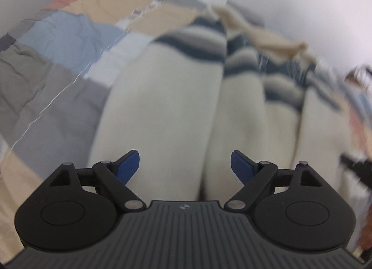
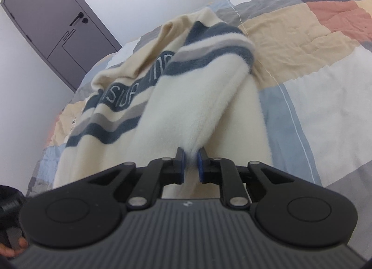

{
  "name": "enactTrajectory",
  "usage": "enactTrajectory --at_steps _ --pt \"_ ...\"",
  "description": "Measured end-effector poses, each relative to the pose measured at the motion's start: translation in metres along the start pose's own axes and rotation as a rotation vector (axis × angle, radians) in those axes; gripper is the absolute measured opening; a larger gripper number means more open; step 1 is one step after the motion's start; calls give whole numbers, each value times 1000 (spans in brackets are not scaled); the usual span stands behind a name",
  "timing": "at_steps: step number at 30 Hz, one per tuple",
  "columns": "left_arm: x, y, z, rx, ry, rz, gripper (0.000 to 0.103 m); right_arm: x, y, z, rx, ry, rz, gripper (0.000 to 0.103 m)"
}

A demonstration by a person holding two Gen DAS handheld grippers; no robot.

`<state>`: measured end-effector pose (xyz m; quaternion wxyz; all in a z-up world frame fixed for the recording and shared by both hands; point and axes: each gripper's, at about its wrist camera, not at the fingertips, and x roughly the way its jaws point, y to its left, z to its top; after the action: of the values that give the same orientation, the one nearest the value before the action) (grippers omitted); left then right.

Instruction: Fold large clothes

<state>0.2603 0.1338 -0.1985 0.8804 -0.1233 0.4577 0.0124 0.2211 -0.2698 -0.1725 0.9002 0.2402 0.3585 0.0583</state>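
A large cream fleece sweater with dark blue and grey stripes and stitched letters lies on the bed. In the right wrist view my right gripper is shut on a fold of the cream sleeve and holds it lifted over the body of the sweater. In the left wrist view the sweater fills the middle, blurred. My left gripper hangs just above it with its blue pads wide apart and nothing between them.
The bed is covered by a patchwork quilt of blue, beige, grey, white and pink blocks, also seen in the left wrist view. White walls stand behind. A grey door is at the far left.
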Motion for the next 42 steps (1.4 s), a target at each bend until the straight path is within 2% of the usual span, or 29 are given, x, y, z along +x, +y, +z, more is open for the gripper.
enactTrajectory --at_steps 2,5,7,10,11,12,14,17,22,26,29,32,36,42 --pt "10 -1 -5 17 53 30 87 -3 0 -1 -6 11 5 19" --pt "28 -5 -11 50 109 87 86 -6 1 -3 -5 32 32 31" --pt "40 -9 -11 84 135 137 80 -8 3 -5 -8 35 50 36" --pt "39 -10 -2 132 153 181 46 -11 8 -7 -30 38 48 36" --pt "33 -8 4 133 155 183 23 -11 9 -7 -35 37 49 36" --pt "25 -3 11 110 151 175 16 -12 8 -7 -35 36 49 36" --pt "1 7 32 52 134 156 14 -13 5 -6 -20 38 57 36" --pt "-41 13 67 33 92 146 13 -14 0 -6 34 29 65 36" --pt "-111 6 125 -59 16 30 13 -11 -6 -4 98 26 83 36" --pt "-141 -32 151 -81 -7 -112 13 -11 -11 1 131 18 99 36" --pt "-145 -78 155 -40 -21 -220 13 -14 -15 4 141 2 101 36" --pt "-132 -127 144 23 -10 -302 13 -19 -23 8 168 -19 104 36" --pt "-80 -184 110 115 70 -350 13 -27 -38 13 233 -56 115 36" --pt "20 -212 71 141 141 -350 14 -38 -51 17 227 -103 77 36"
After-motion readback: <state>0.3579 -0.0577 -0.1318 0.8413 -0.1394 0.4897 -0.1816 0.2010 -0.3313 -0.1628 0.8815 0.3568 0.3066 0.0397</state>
